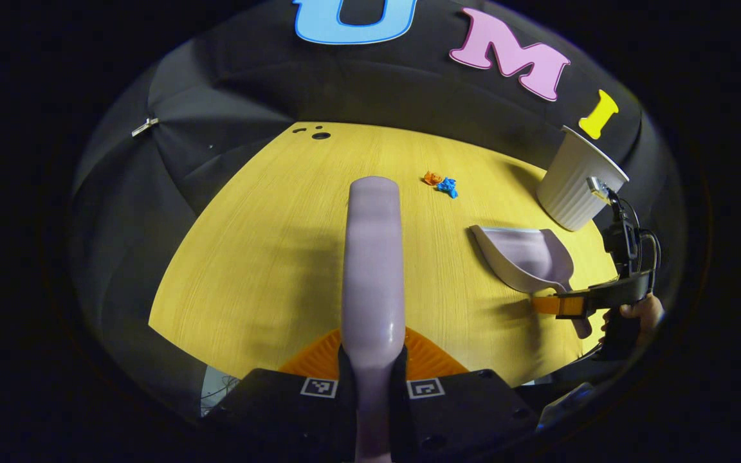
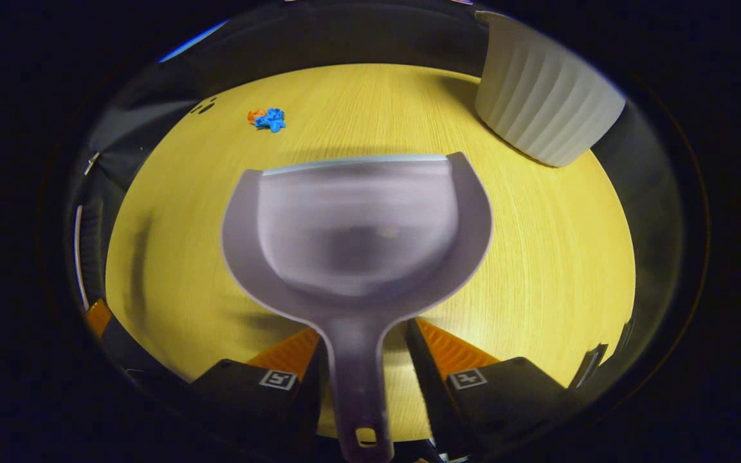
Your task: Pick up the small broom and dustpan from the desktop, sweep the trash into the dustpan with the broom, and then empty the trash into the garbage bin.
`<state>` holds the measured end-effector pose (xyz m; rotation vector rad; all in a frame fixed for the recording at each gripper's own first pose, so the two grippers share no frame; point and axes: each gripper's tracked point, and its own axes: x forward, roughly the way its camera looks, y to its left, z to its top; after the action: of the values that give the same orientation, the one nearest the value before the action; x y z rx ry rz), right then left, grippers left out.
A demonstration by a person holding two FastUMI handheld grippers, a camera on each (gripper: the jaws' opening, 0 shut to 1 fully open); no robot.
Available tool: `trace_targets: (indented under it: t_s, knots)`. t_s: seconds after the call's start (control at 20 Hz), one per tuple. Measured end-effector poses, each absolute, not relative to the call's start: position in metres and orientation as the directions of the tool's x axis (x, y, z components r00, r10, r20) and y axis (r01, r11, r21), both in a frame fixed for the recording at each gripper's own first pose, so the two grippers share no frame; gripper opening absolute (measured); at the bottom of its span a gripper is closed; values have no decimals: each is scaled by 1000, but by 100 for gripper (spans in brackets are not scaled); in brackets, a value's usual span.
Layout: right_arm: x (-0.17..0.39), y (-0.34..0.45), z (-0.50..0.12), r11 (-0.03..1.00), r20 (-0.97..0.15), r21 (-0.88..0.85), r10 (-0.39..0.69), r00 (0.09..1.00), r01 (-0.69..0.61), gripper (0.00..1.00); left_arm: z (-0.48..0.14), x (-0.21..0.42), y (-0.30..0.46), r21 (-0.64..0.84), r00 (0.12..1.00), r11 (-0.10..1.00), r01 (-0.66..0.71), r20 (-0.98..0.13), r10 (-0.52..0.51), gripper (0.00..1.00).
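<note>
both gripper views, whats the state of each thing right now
broom: handle clamped in the left hand-held gripper, held over the table
dustpan: empty; its handle lies between the fingers of the right hand-held gripper, with a gap on one side
trash: orange and blue scraps lying on the table, not swept yet
bin: upright on the table, open top

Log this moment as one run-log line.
left gripper: shut on broom | right gripper: dustpan handle between fingers, grip unclear | trash: unswept on desk | bin: upright
</note>
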<state>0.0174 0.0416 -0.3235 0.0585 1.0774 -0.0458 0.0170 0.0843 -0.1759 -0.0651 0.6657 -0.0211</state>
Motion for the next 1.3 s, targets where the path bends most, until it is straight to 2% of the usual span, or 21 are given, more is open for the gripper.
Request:
trace_targets:
  t_s: [0.05,0.1,0.2,0.35,0.7,0.75,0.8,1.15,1.3]
  knots:
    - [17,41,-322,997,-887,23,-11,462,67,60,-175,18,85,-65,787,998,-8,-616,-34,25]
    - [19,40,-324,997,-890,24,-12,457,74,53,-175,18,86,-66,787,998,-13,-616,-30,25]
    - [19,40,-323,995,-896,31,-13,445,91,45,-175,22,84,-68,784,998,-18,-621,-28,25]
    - [19,41,-324,999,-893,25,6,450,35,40,-174,32,78,-60,776,998,-4,-629,-35,25]
    - [16,39,-325,992,-883,26,82,463,-126,36,-172,75,62,16,738,997,82,-673,-50,24]
    - [16,36,-325,989,-883,20,84,461,-144,34,-170,86,59,27,733,995,98,-678,-53,25]
    - [16,30,-324,987,-883,9,84,463,-162,36,-171,97,58,39,725,993,110,-686,-53,25]
    - [24,-3,-304,961,-859,-32,113,499,-273,36,-165,196,52,145,697,974,176,-717,-20,25]
    - [27,-15,-299,951,-857,-37,128,499,-308,36,-167,237,50,228,681,942,245,-732,0,25]
